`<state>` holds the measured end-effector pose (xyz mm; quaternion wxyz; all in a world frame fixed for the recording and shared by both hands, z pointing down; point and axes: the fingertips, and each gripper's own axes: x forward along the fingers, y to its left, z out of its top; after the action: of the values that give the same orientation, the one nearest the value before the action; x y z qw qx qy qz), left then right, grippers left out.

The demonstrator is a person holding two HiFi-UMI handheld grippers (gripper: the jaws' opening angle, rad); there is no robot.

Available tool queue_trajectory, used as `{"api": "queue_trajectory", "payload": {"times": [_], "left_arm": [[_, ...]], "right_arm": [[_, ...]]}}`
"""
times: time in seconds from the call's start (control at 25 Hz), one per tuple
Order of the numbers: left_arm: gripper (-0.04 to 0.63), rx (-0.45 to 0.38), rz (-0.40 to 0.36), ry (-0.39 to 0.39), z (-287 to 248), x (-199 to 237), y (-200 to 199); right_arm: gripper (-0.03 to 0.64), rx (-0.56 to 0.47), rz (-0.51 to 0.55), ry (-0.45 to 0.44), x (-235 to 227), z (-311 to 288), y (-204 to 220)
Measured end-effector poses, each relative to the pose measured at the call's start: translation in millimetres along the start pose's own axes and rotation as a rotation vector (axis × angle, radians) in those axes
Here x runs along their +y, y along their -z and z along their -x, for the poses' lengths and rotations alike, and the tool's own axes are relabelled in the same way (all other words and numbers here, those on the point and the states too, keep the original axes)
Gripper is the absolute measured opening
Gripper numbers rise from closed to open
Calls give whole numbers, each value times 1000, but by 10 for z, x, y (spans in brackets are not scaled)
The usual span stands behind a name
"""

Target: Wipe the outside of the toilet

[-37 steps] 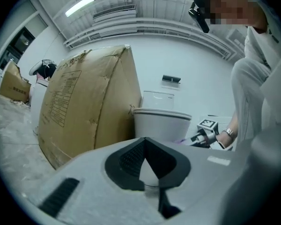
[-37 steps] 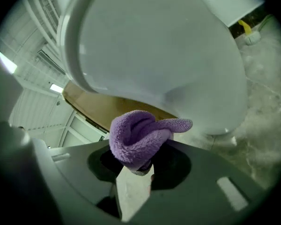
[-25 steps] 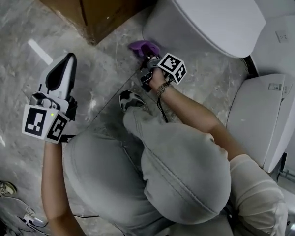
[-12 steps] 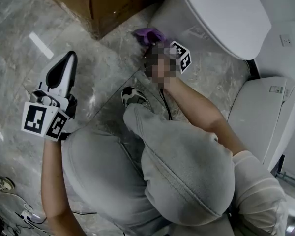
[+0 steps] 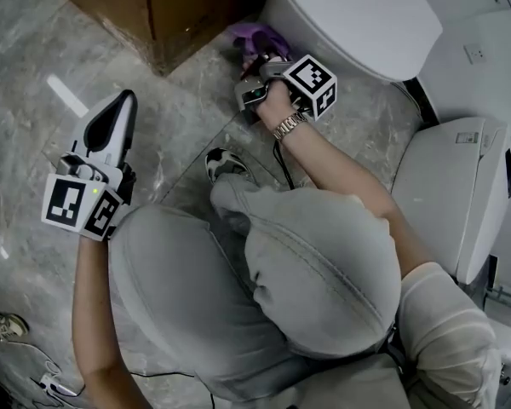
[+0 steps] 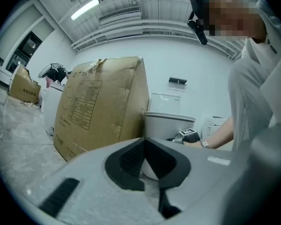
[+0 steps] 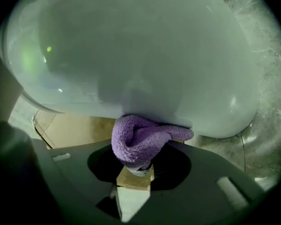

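- The right hand-held gripper is closed on a purple cloth. The cloth stands out in front of the jaws as a thick folded bunch.
- The cloth touches the outside wall of the toilet, low on the rounded bowl and under the lid edge. In the head view this spot is on the side of the bowl that faces a cardboard box.
- The left hand-held gripper is well apart from the toilet, over the floor. Its jaw tips meet and there is nothing between them.
- Count: two hand-held grippers, one cloth, one toilet under the cloth, one box just beside it.
- The cloth is soft and fluffy, like terry. The toilet is smooth, glossy and white, with rounded shapes. The box is brown cardboard with straight edges. The floor is grey stone with a marble pattern and some shine.
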<state>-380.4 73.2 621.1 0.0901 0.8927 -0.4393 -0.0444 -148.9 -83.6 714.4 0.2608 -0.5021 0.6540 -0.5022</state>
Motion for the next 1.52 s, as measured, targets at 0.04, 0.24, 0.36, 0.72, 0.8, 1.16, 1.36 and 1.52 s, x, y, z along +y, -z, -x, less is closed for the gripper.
{"api": "queue_trajectory", "payload": {"times": [0.04, 0.24, 0.36, 0.72, 0.8, 1.16, 1.36, 1.52], "left_arm": [[5, -9, -2, 0, 15, -3, -41], [5, -52, 7, -9, 97, 23, -187], [5, -67, 9, -9, 125, -15, -229], [5, -104, 6, 18, 133, -257, -364], [5, -121, 8, 21, 150, -306, -399], [5, -88, -42, -41, 159, -282, -29], [5, -44, -48, -11, -262, -375, 323], [5, -45, 4, -1, -455, -448, 136]], "right_arm": [[135, -3, 2, -10, 97, 34, -24], [135, 7, 58, -69, 572, 261, -82], [135, 23, 101, -114, 823, 439, -87], [135, 151, 333, -294, 1477, 948, -70], [135, 196, 368, -324, 1548, 1055, -33], [135, 480, 654, -517, 1463, 1328, 359], [135, 565, 826, -602, 1116, 1267, 444], [135, 618, 851, -599, 937, 1205, 417]]}}
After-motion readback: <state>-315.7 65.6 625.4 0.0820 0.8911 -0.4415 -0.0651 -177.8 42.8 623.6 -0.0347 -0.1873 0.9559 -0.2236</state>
